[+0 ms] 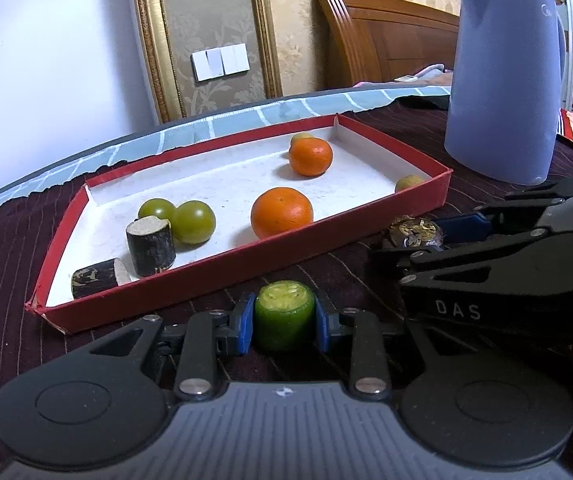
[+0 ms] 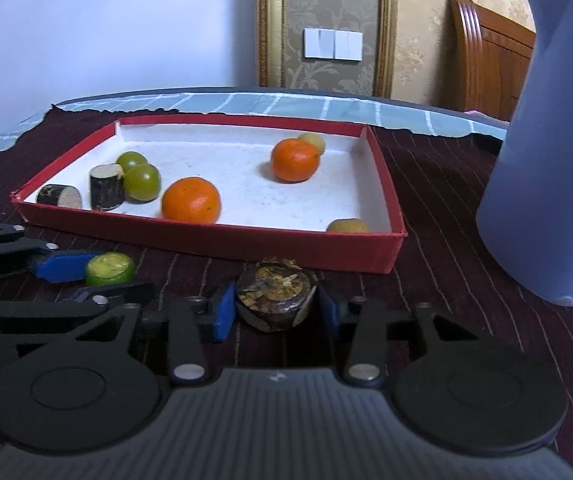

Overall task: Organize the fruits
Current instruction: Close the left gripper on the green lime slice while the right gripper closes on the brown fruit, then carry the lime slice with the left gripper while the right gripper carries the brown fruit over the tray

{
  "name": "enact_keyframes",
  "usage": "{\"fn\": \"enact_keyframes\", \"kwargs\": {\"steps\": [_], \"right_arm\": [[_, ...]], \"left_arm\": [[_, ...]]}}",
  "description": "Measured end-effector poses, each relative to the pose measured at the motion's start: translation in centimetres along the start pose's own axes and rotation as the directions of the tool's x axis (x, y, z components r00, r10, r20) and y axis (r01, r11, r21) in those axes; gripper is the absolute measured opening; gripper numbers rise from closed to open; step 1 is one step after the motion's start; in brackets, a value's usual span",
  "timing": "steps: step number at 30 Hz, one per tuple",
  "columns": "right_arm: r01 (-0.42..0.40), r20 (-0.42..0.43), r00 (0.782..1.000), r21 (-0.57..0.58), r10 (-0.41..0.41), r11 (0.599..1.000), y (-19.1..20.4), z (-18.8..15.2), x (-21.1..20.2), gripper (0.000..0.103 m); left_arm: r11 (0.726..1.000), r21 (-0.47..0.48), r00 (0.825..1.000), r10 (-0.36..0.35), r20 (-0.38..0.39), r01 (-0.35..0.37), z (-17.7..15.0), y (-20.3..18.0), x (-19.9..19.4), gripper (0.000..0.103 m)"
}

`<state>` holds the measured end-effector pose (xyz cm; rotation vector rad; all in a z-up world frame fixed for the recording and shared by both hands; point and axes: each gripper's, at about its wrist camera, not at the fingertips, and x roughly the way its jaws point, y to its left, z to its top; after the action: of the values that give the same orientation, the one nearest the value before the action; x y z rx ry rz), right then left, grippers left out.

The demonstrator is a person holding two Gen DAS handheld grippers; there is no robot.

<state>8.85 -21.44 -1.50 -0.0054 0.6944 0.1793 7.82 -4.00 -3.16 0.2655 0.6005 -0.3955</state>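
Hugging red tray (image 1: 246, 258) near edge, left gripper (image 1: 285, 320) clamping green chunk (image 1: 284, 314)

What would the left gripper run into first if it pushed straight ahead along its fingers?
Probably the red tray's near wall. The left gripper, shut on the green cut piece, points at it across a strip of dark cloth; the gap is hard to judge.

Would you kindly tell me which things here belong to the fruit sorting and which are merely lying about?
Belonging to the job:
green cut piece in the left hand-held gripper
brown cut piece between the right hand-held gripper's fingers
red tray
oranges
green fruits

Lying about:
blue jug
striped cloth
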Motion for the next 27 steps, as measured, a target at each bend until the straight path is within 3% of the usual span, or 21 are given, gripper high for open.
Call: {"fn": "enact_keyframes", "kwargs": {"steps": [8, 27], "right_arm": [[-0.009, 0.025, 1.000, 0.027, 0.008, 1.000, -0.3, -0.4, -1.1, 0.040], [-0.030, 0.072, 0.997, 0.054, 0.026, 0.998, 0.0, -0.1, -2.6, 0.040]], "left_arm": [[1.000, -0.022, 1.000, -0.010, 0.029, 0.010, -0.5, 0.6, -1.0, 0.028], [0.997, -0.061, 0.997, 0.057, 0.051, -0.053, -0.5, 1.8, -2.8, 0.028]]}}
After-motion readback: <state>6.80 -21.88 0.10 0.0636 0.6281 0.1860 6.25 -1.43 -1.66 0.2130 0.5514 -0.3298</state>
